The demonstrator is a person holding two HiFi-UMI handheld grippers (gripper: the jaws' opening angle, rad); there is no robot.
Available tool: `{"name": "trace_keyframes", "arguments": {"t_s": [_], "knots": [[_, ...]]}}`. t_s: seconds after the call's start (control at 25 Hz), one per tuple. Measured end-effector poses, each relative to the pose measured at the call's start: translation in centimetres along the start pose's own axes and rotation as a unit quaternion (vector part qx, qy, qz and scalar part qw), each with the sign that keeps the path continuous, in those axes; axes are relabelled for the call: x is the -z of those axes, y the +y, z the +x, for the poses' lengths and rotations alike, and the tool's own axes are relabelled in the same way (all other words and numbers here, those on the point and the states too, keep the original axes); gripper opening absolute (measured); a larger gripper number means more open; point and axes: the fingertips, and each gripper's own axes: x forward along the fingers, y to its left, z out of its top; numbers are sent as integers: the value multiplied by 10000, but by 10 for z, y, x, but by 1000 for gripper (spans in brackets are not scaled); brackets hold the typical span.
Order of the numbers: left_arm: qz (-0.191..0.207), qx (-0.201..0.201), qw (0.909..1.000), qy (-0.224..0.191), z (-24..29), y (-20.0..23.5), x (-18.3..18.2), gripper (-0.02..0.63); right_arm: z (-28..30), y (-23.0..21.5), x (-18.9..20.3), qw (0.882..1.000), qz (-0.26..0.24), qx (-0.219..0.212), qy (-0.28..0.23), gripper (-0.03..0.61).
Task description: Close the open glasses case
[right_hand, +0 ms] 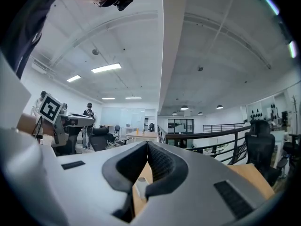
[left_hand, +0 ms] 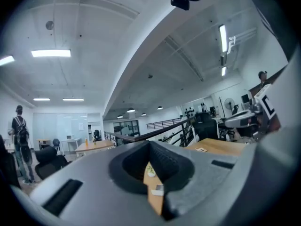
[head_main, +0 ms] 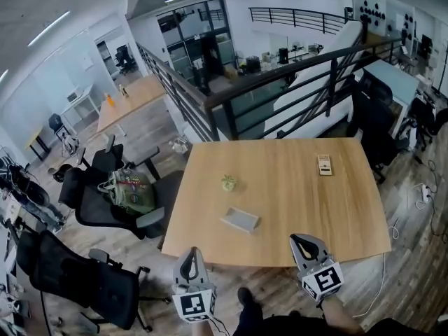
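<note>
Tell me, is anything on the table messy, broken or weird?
Nothing looks spilled or broken. The grey glasses case lies a bit slanted on the table, with a small green thing just behind it and a small flat device far off to the right. All sit apart from each other.

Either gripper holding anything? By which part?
Nothing held. Left gripper and right gripper are both shut and empty; the glasses case lies untouched on the table.

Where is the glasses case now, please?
Head view: the case lies on the table's near-left part, between the small green object and the left gripper.
</note>
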Motion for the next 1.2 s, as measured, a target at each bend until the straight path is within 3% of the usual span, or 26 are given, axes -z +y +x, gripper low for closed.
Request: {"name": "trace_keyframes", "arguments": {"t_s": [0.12,0.32,0.44,0.64,0.76,0.92,1.12,1.2], "knots": [[-19,169,9998,-114,34,42,-7,0,47,5,-6,9998,13,167,90,15],[-389,215,9990,102,71,92,20,0,102,26,-20,9991,-378,181,105,15],[-692,364,9969,13,77,102,27,0,115,37,-25,9990,-382,208,46,15],[-808,267,9964,-12,86,104,27,0,141,30,-23,9998,-200,62,32,15],[-952,152,9953,59,96,101,33,0,161,19,-8,9999,-83,-95,104,15],[-759,79,9966,298,103,95,30,0,180,12,16,9985,-4,-483,245,15],[-761,-91,9965,331,111,92,26,0,201,18,79,9899,-298,-1029,931,18],[-770,-105,9960,440,110,87,34,0,208,25,113,9835,-376,-1241,1260,108]]}}
